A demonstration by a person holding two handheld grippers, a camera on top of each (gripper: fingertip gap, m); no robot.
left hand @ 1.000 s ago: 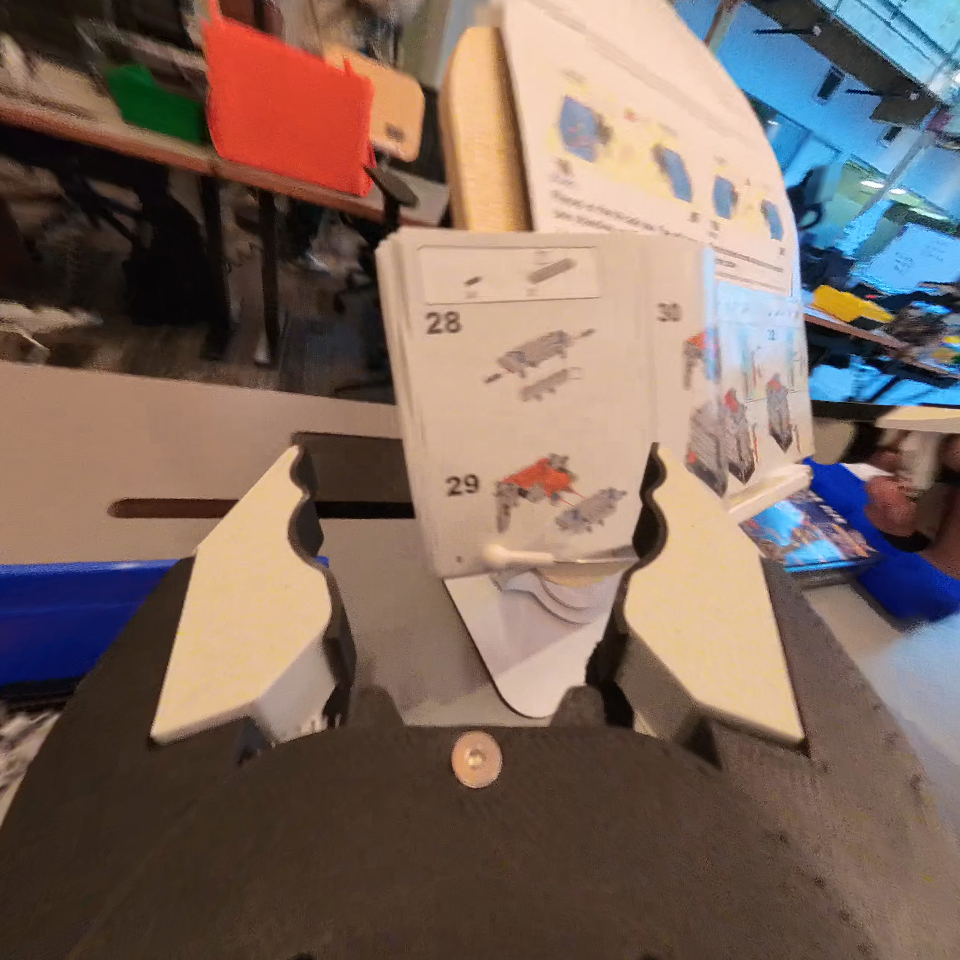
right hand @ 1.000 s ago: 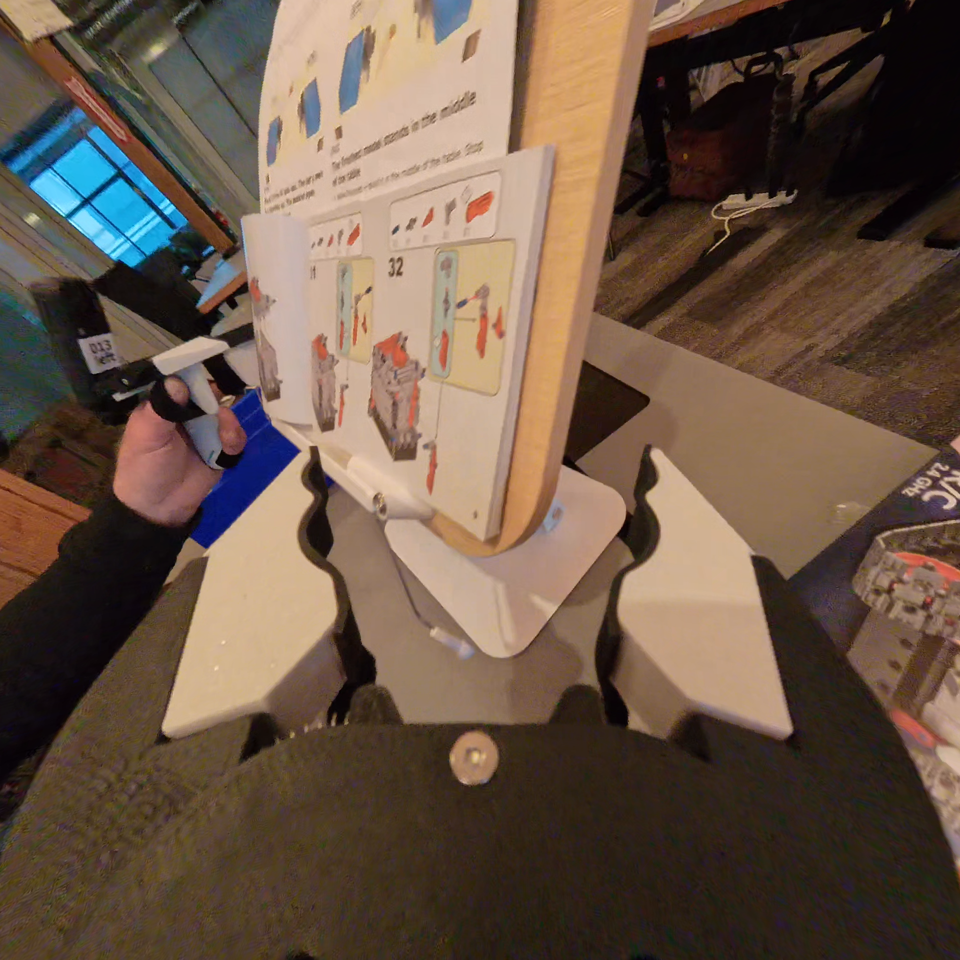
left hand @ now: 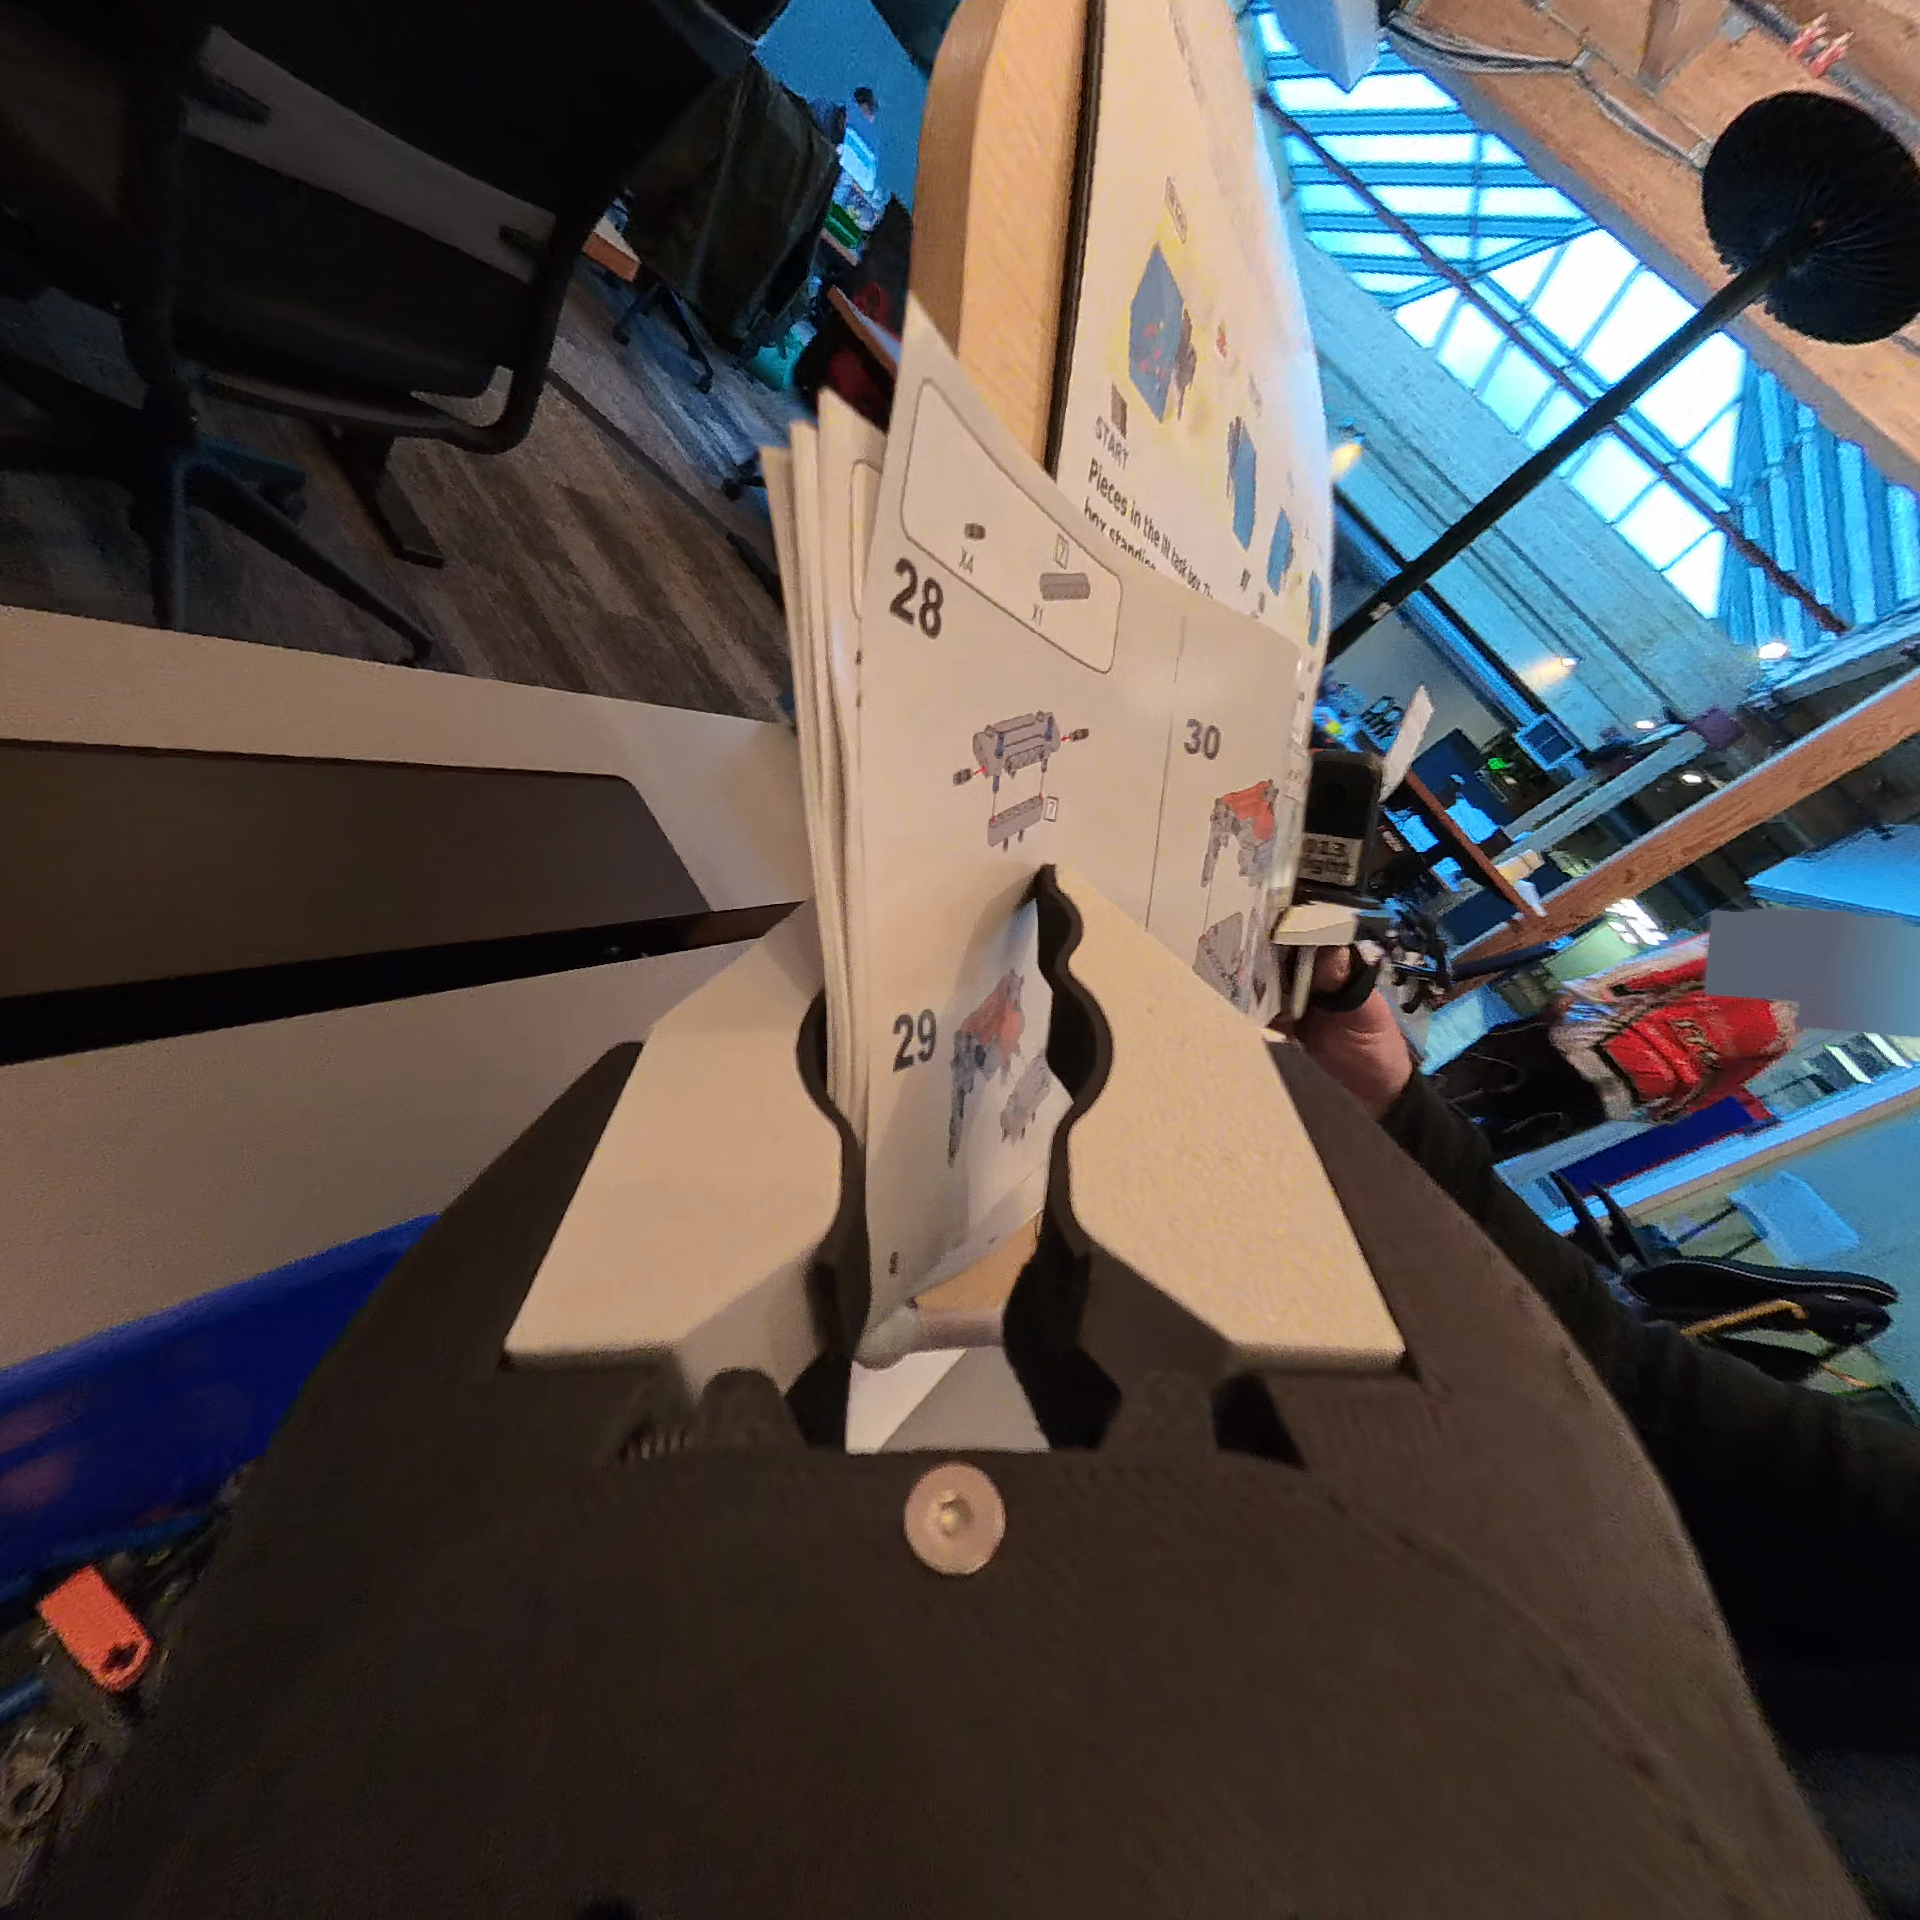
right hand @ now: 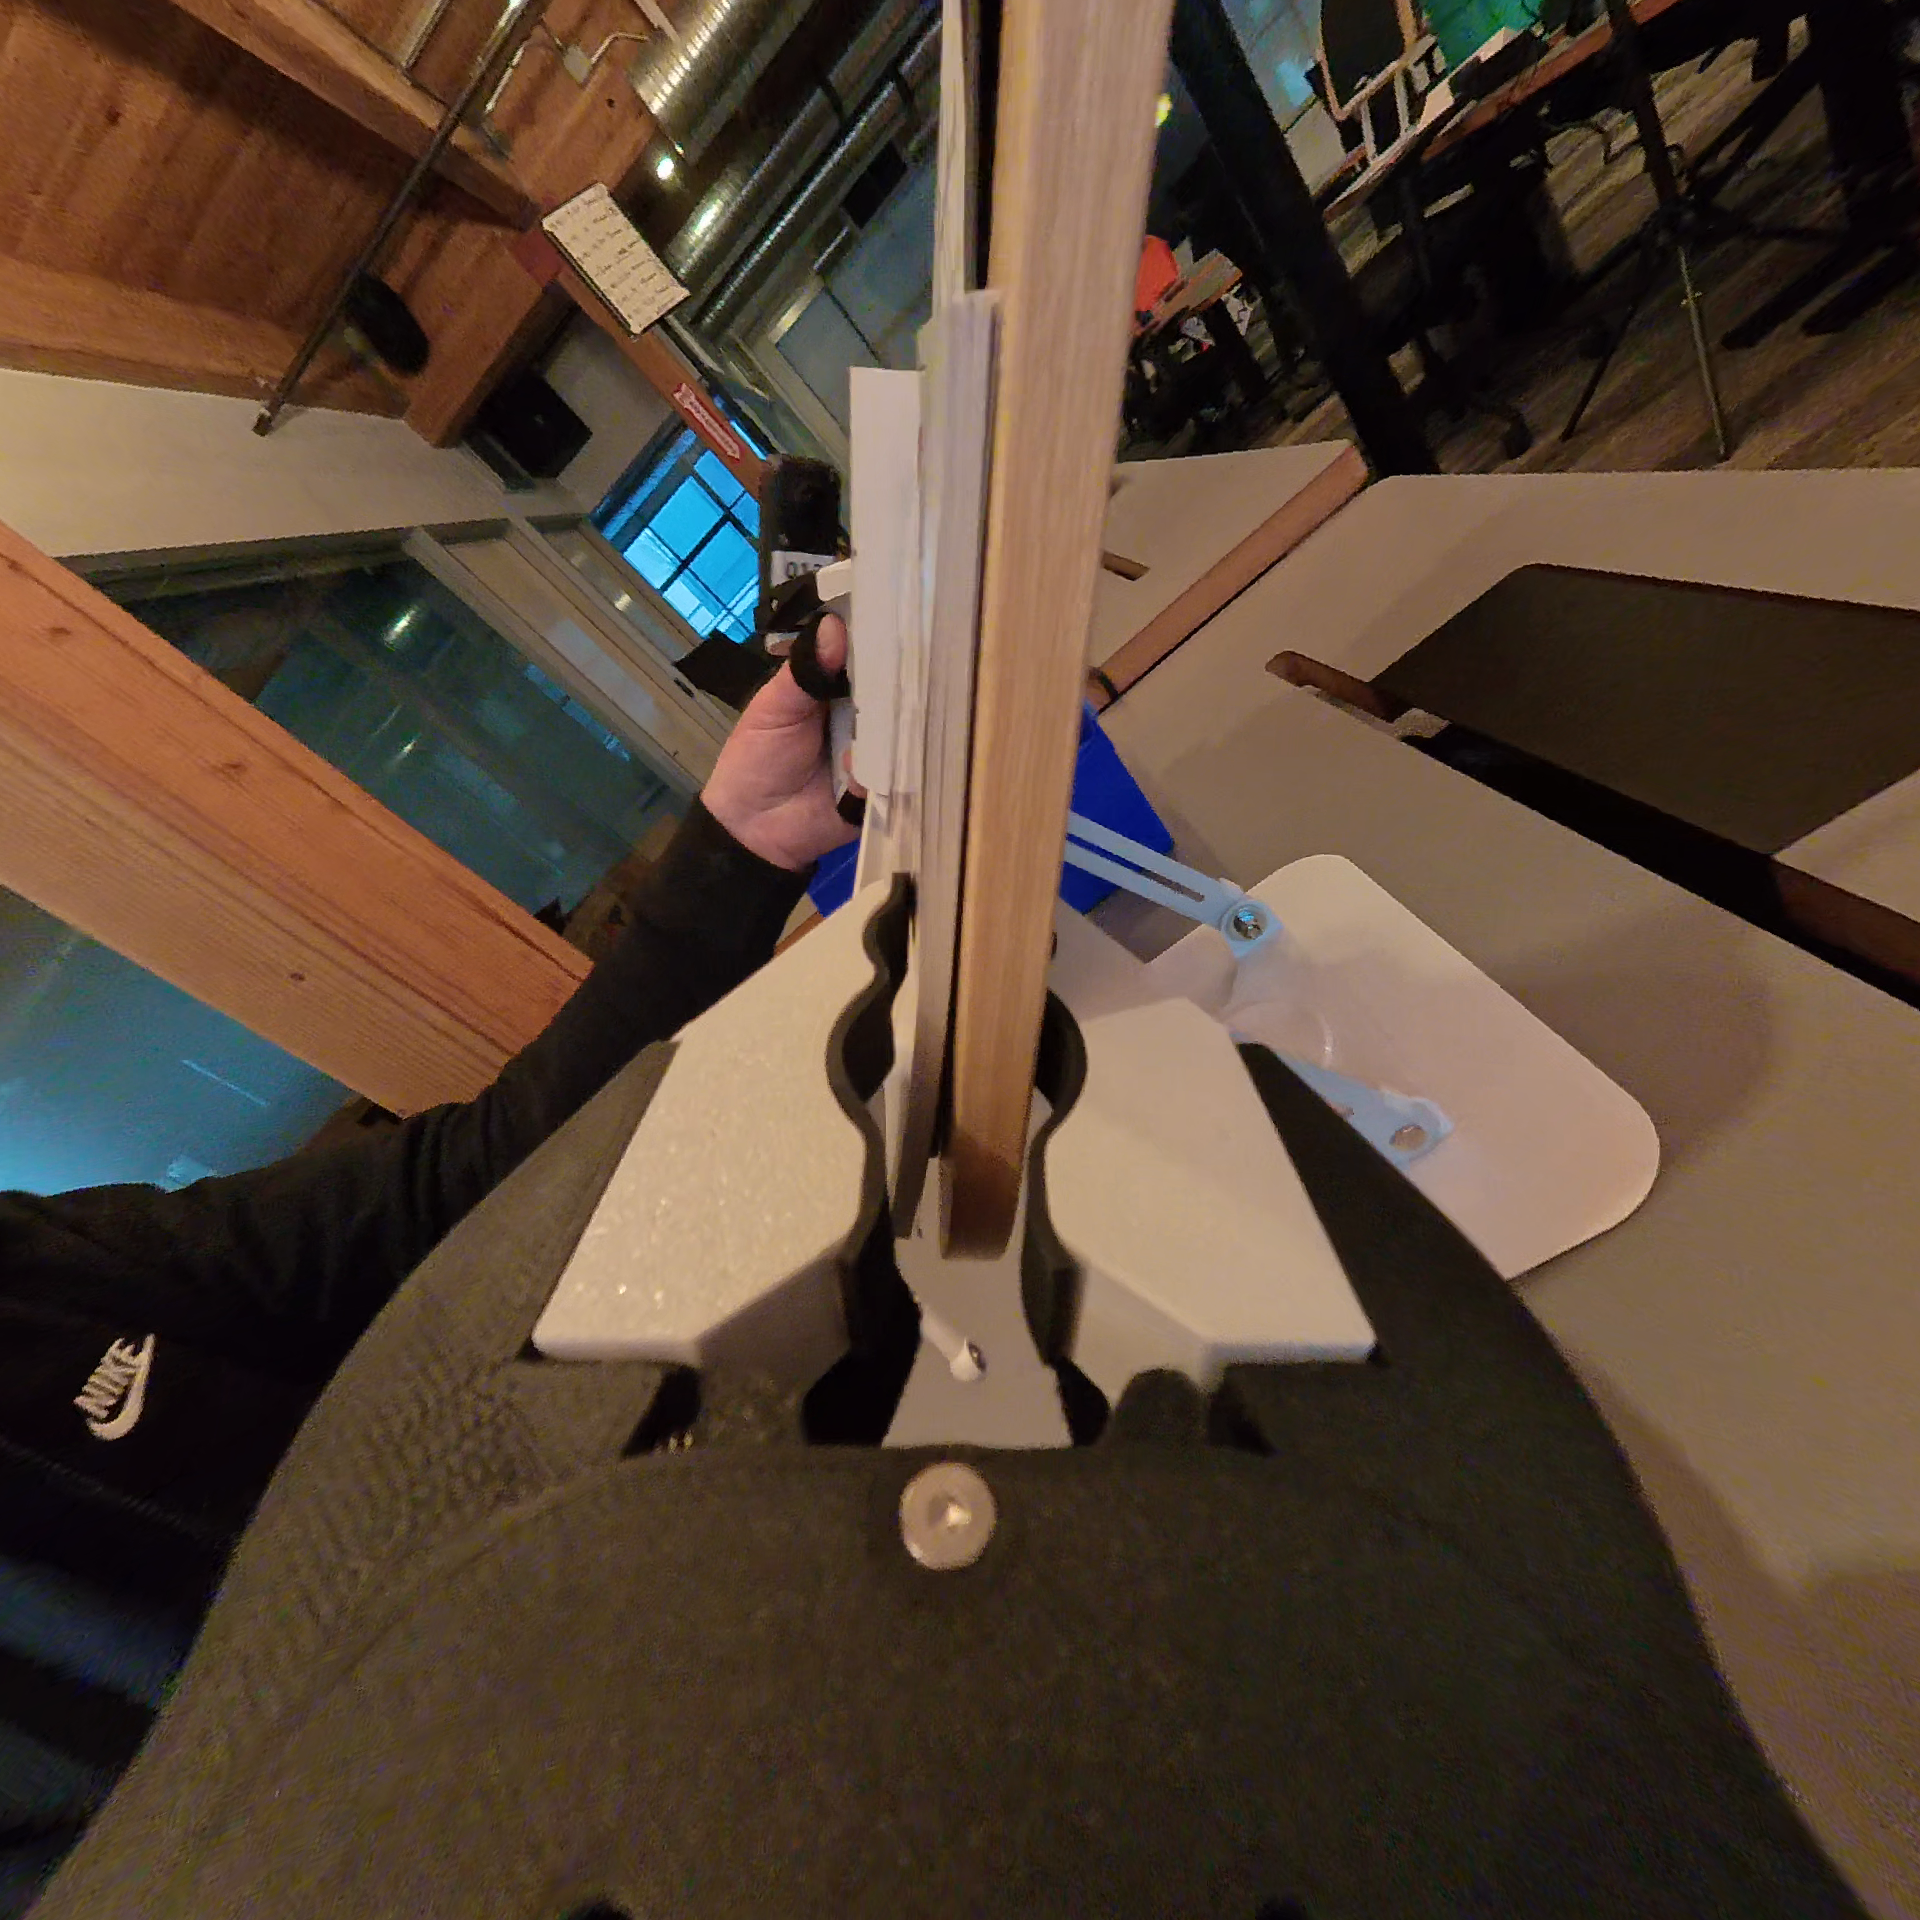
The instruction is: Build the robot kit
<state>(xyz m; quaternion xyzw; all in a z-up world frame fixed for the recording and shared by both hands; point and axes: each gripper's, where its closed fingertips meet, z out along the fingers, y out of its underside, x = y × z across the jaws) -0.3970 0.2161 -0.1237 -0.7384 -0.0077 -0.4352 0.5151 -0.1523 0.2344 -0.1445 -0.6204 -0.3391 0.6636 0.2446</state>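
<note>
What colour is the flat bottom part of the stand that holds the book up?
White. The stand's base plate shows best in the right wrist view, resting on the grey table.

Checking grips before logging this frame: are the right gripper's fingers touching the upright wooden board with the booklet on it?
Touching. The right wrist view shows the right gripper closed on the upright wooden board and paper booklet, both fingers pressed against them.

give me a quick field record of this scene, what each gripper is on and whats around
left gripper: fingers on either side of the booklet's left pages
right gripper: fingers on either side of the wooden board and the pages against it
board: upright on a white stand
surface: grey table
nearby: blue bin to the left, orange piece near it
</note>
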